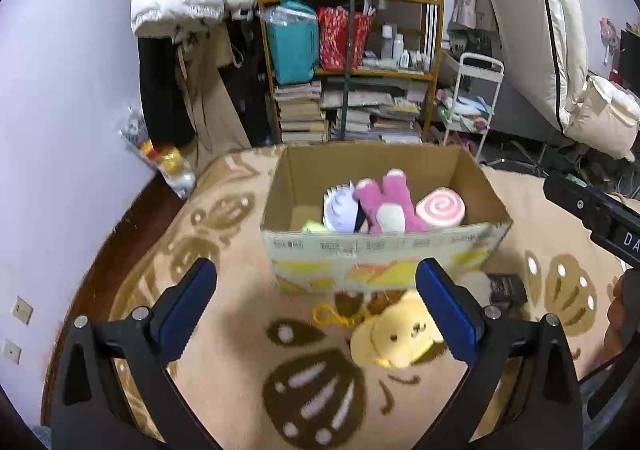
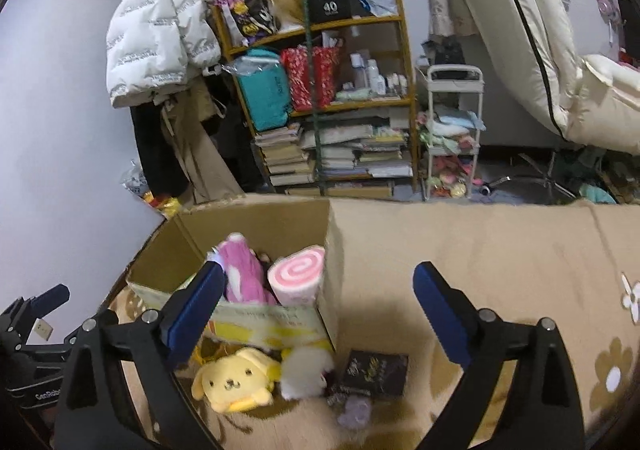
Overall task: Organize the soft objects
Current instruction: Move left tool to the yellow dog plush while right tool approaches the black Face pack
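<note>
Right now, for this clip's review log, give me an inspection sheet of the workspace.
Surface: beige patterned blanket, rumpled.
Job's things: cardboard box holding pink plush, swirl-roll plush, white plush; yellow dog plush and white fluffy plush lie outside, in front of the box.
Clutter: dark booklet and small purple item on the blanket.
Grippers: left tongs open, empty; right tongs open, empty.
Cables: nothing seen.
Surroundings: packed bookshelf, white puffer jacket, white cart.
</note>
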### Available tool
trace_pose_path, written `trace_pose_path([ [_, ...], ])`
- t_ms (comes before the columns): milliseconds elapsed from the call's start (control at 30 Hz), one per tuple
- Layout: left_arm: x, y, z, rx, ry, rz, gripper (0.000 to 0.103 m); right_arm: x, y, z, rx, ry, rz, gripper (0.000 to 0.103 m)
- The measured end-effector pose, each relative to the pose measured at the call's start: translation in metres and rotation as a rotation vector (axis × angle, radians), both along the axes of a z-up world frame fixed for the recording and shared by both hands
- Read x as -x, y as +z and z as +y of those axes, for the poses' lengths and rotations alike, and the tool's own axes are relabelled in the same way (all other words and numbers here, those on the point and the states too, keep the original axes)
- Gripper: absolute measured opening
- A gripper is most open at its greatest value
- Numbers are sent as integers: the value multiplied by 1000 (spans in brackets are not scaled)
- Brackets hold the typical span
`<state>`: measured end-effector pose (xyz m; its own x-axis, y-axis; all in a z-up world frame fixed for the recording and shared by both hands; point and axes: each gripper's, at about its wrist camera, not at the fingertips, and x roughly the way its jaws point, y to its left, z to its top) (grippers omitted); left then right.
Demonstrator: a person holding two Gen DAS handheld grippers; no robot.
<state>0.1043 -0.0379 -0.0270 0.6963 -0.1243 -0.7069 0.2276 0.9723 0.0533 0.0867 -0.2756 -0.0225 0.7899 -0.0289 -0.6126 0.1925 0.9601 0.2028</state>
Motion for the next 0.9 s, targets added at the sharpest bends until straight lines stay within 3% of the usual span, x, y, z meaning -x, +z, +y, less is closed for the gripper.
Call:
trace_pose_path([
  [433, 7, -22, 0, -5, -6, 79, 98, 13, -41, -38, -100, -131, 207, 100],
  [900, -7, -56, -15, 21, -59, 138, 98, -10, -81, -43, -91, -154, 345, 100],
])
